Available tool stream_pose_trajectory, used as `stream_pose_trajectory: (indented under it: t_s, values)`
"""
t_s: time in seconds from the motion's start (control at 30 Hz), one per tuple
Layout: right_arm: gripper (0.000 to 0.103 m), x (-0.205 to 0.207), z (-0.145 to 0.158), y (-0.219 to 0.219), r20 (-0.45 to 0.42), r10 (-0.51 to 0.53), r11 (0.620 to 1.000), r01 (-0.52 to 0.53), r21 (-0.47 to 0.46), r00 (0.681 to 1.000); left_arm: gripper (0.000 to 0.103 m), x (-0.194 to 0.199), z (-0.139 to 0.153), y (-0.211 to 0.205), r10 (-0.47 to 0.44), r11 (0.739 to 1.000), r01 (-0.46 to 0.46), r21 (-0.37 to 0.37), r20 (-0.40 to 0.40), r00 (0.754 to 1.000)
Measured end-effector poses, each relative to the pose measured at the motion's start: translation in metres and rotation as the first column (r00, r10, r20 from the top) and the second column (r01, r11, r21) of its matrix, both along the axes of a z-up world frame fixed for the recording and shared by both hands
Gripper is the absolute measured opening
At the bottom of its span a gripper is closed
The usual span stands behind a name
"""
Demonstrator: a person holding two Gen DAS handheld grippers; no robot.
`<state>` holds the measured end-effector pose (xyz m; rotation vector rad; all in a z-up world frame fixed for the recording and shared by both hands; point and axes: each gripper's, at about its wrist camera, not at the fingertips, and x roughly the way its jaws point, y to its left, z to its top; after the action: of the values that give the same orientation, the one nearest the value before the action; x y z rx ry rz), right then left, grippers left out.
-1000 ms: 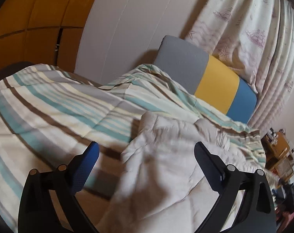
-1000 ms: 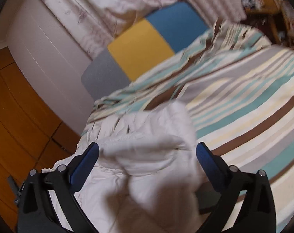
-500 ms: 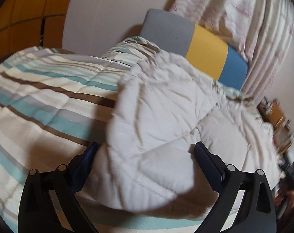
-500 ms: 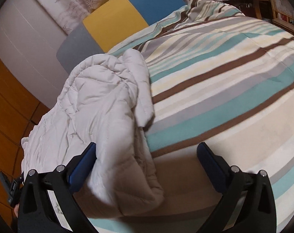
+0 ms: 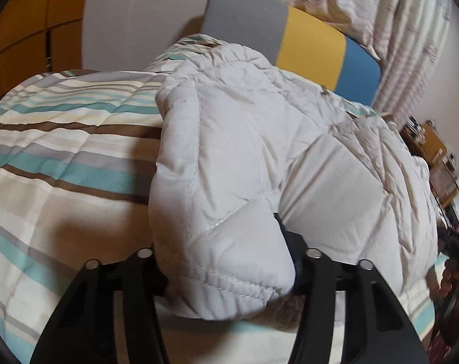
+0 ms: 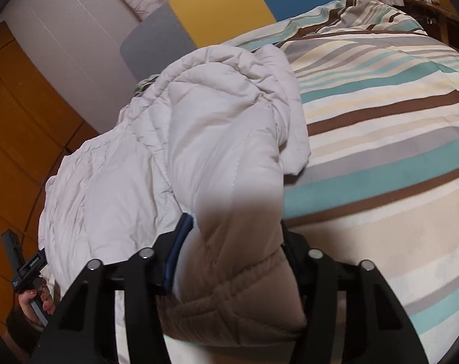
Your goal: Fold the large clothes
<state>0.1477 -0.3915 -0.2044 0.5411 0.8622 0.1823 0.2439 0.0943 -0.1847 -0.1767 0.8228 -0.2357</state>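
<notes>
Since 0.5 s ago both grippers went from spread wide to clamped: left gripper point(image 5: 226, 261) and right gripper point(image 6: 232, 261) each pinch a near sleeve end of the white puffer jacket point(image 5: 260, 139), so the grasp looks done and the fold can start. Jacket lies on the striped duvet point(image 5: 62, 139), running from the jaws toward the far headboard point(image 5: 311, 39).

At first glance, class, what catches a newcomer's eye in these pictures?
A puffy white quilted jacket sprawls across the striped bedspread, each sleeve end pinched in a tool: left tool, right tool. Behind the bed stands a grey, yellow and blue headboard.
</notes>
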Motion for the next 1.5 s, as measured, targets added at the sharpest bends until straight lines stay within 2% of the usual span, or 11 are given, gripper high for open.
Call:
stream_pose_trajectory:
  t_s: [0.23,0.63,0.7,0.87,0.93,1.1,1.27,1.3,1.37,1.47,1.5]
  values:
    - [0.046,-0.027,0.005,-0.008,-0.007,0.033,0.999,-0.033,-0.005,0.999,0.048,-0.037,0.002,-0.01,-0.075,0.997,0.075,0.03,-0.006,0.997]
    - [0.045,-0.096,0.01,-0.036,-0.002,0.066,0.998,-0.066,-0.019,0.998,0.048,-0.12,-0.001,-0.004,-0.175,0.985,0.175,-0.001,-0.02,0.984]
    - [0.046,-0.097,0.012,-0.037,-0.007,0.07,0.997,-0.071,-0.036,0.997,0.054,-0.123,0.003,-0.003,-0.182,0.983,0.182,0.006,-0.012,0.983]
    - [0.081,-0.086,0.041,-0.048,0.063,0.002,0.993,0.005,-0.118,0.998,0.07,-0.117,0.022,0.009,-0.145,0.989,0.145,0.013,0.018,0.989]
    - [0.086,-0.078,0.048,-0.053,0.086,-0.011,0.993,0.021,-0.116,0.996,0.077,-0.114,0.035,0.014,-0.124,0.992,0.124,-0.01,0.057,0.991]
    - [0.087,-0.036,0.055,-0.043,0.088,0.008,0.995,0.001,-0.104,0.996,0.082,-0.087,0.053,0.011,-0.101,0.994,0.105,-0.036,0.094,0.99]
    - [0.089,0.006,0.047,-0.016,0.047,0.022,0.987,-0.014,-0.162,0.999,0.085,-0.042,0.039,-0.007,-0.08,0.996,0.08,-0.028,-0.004,0.997]
    - [0.086,0.01,0.045,-0.011,0.034,0.028,0.983,-0.022,-0.182,0.999,0.083,-0.038,0.036,-0.01,-0.081,0.996,0.08,-0.036,-0.017,0.997]
    - [0.062,0.014,0.04,0.001,0.013,0.054,0.969,-0.049,-0.244,0.998,0.052,-0.034,0.029,-0.021,-0.096,0.995,0.095,-0.026,-0.034,0.995]
    - [0.029,0.007,0.04,0.013,0.026,0.091,0.951,-0.079,-0.298,0.995,0.03,-0.038,0.026,-0.027,-0.097,0.994,0.095,-0.045,-0.038,0.995]
    - [0.025,0.0,0.043,0.015,0.042,0.1,0.945,-0.082,-0.315,0.994,0.027,-0.041,0.029,-0.028,-0.09,0.995,0.088,-0.042,-0.027,0.996]
